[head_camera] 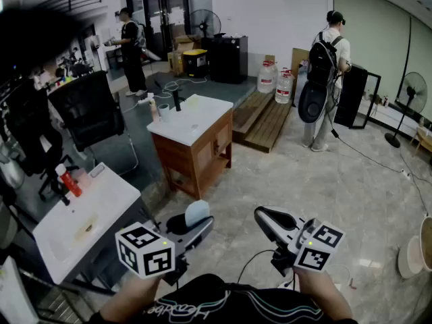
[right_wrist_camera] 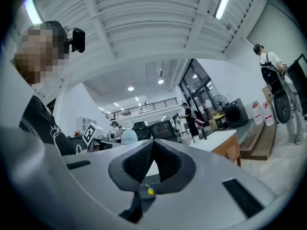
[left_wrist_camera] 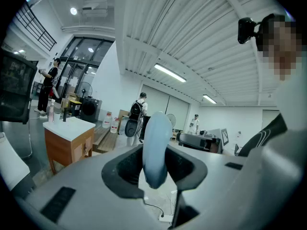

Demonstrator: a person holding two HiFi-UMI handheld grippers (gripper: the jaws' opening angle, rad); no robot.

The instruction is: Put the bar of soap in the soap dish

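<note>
A pale blue oval bar of soap (head_camera: 197,212) stands on edge between the jaws of my left gripper (head_camera: 200,224), low in the head view, over the floor. In the left gripper view the soap (left_wrist_camera: 156,138) fills the gap and both pads of the left gripper (left_wrist_camera: 155,150) press on it. My right gripper (head_camera: 260,215) is held level beside it on the right, jaws together with nothing in them. In the right gripper view the right gripper (right_wrist_camera: 152,146) is shut, and the soap (right_wrist_camera: 128,136) shows at left. I cannot make out a soap dish for certain.
A white sink counter (head_camera: 108,201) with a red bottle (head_camera: 71,182) stands at near left. A wooden vanity with a white top (head_camera: 196,123) is ahead, black chairs (head_camera: 91,106) to its left. A person with a backpack (head_camera: 325,66) stands at the back right near water jugs (head_camera: 273,79).
</note>
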